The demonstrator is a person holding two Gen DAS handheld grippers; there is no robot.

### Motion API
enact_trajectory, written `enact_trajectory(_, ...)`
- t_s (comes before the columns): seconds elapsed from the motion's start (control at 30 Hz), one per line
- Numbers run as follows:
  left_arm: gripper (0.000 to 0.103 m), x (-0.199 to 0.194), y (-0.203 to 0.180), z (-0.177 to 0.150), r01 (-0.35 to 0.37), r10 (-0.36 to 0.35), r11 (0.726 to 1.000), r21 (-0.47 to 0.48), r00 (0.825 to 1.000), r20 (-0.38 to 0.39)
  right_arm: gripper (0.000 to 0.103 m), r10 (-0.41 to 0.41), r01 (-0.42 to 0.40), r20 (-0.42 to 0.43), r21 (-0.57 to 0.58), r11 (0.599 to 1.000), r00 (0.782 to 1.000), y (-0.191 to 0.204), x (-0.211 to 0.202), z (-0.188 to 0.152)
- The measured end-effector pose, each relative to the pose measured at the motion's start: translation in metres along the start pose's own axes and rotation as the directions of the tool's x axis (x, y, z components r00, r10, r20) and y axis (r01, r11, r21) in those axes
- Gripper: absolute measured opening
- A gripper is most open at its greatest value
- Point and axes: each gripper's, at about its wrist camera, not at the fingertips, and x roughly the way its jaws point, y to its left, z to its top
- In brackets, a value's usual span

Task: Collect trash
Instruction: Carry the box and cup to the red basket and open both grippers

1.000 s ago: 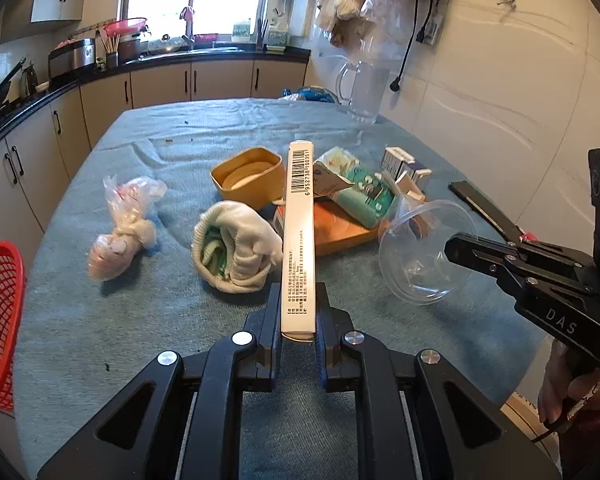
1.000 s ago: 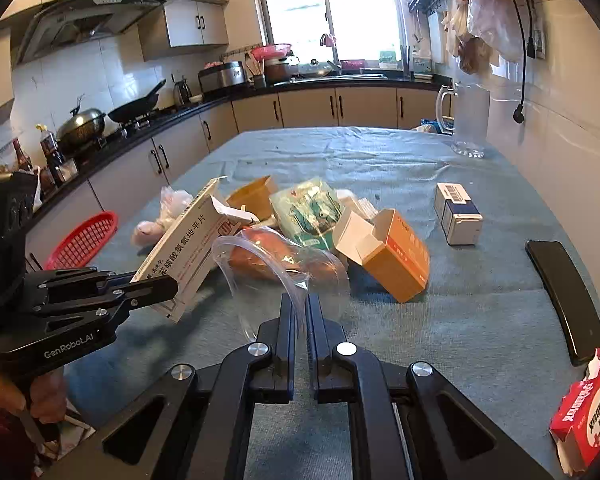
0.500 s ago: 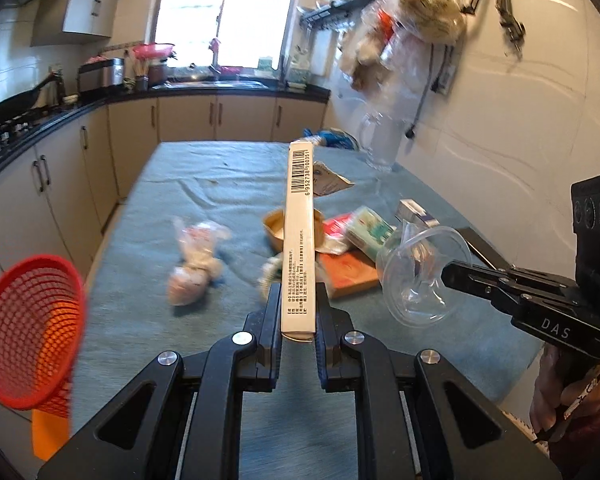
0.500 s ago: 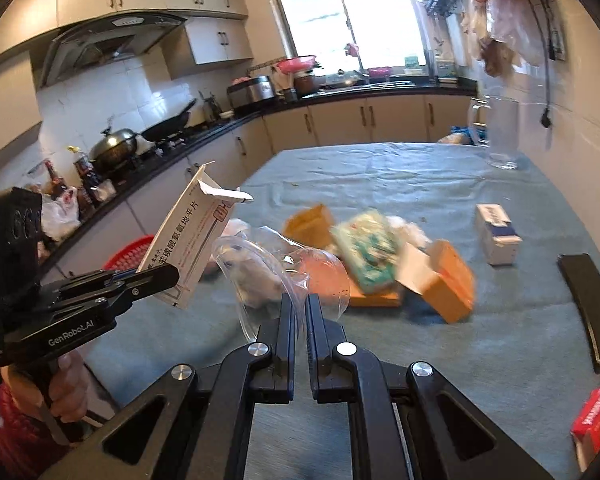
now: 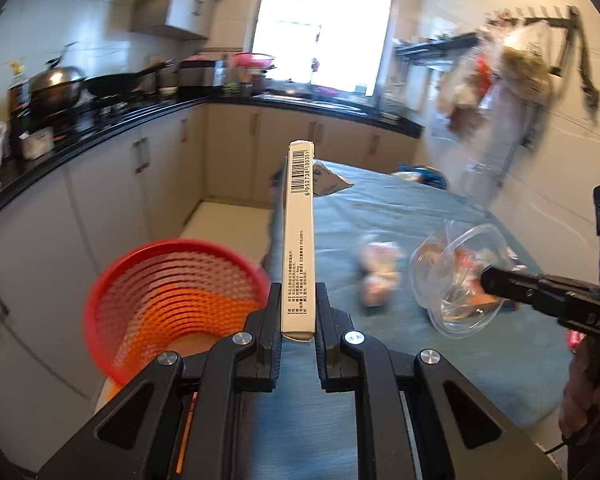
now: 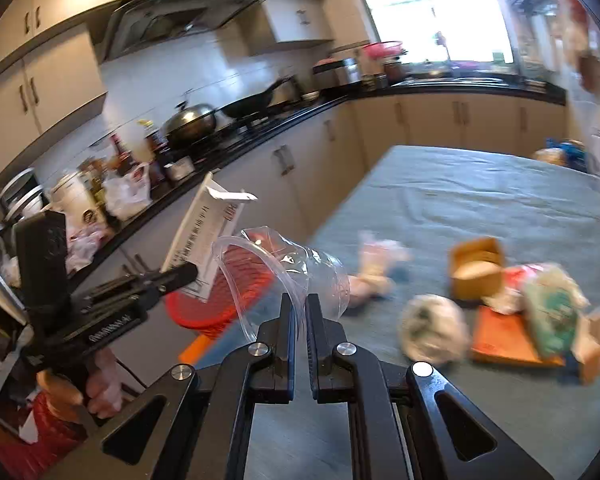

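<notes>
My left gripper (image 5: 298, 300) is shut on a long white carton with a barcode (image 5: 298, 240), held in the air just right of a red mesh basket (image 5: 168, 300) that stands beside the table. My right gripper (image 6: 299, 308) is shut on the rim of a clear plastic cup (image 6: 284, 272), held over the table's left edge. In the right wrist view the carton (image 6: 204, 236), the left gripper (image 6: 180, 276) and the basket (image 6: 224, 304) are to the left. In the left wrist view the cup (image 5: 456, 280) hangs on the right gripper (image 5: 488, 280) at the right.
A teal-covered table (image 6: 480, 200) holds a tied plastic bag (image 6: 376, 272), a white crumpled bag (image 6: 432, 328), a small yellow box (image 6: 478, 268), an orange box (image 6: 504, 336) and a green packet (image 6: 552, 316). Kitchen cabinets and a stove counter (image 5: 100, 120) run along the left.
Both grippers have swung left with the carton and the cup, away from the table's middle toward the red basket. The basket is now close under the left gripper.
</notes>
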Motion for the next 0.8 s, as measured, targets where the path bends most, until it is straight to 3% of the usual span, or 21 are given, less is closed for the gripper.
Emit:
enact_trajectory(0.27,0.013,0.022,0.074,-0.020,-0.111,0.104,0.989,-0.094,0.992,-0.074,0.006,0.090,-0.093,-0.096,-0.030,0.995,0.991,0.045,0.087,0.015)
enact_trajectory(0.5,0.013,0.049,0.109,-0.035,-0.155,0.134,0.977,-0.147,0.981,-0.138,0.006,0.077,-0.076,-0.186,0.014,0.997,0.980,0.048,0.155,0.015)
enact_trajectory(0.67,0.017,0.057,0.114,-0.038,-0.158,0.135,0.974,-0.163,0.980,-0.148,0.007,0.063,-0.061,-0.206,0.020,0.998,0.977,0.049,0.171,0.013)
enact_trajectory(0.7,0.028,0.057,0.114,-0.038,-0.158,0.134,0.973,-0.165,0.980,-0.147,0.009,0.064,-0.062,-0.208,0.018,0.998,0.976,0.048,0.171,0.013)
enact_trajectory(0.77,0.037,0.054,0.113,-0.037,-0.167,0.146,0.972,-0.168,0.980,-0.132,0.023,0.054,-0.052,-0.203,0.015,0.999,0.978,0.048,0.169,0.013)
enact_trajectory(0.8,0.037,0.053,0.112,-0.036,-0.167,0.147,0.972,-0.165,0.981,-0.127,0.042,0.054,-0.050,-0.192,0.023,0.998,0.980,0.046,0.166,0.013)
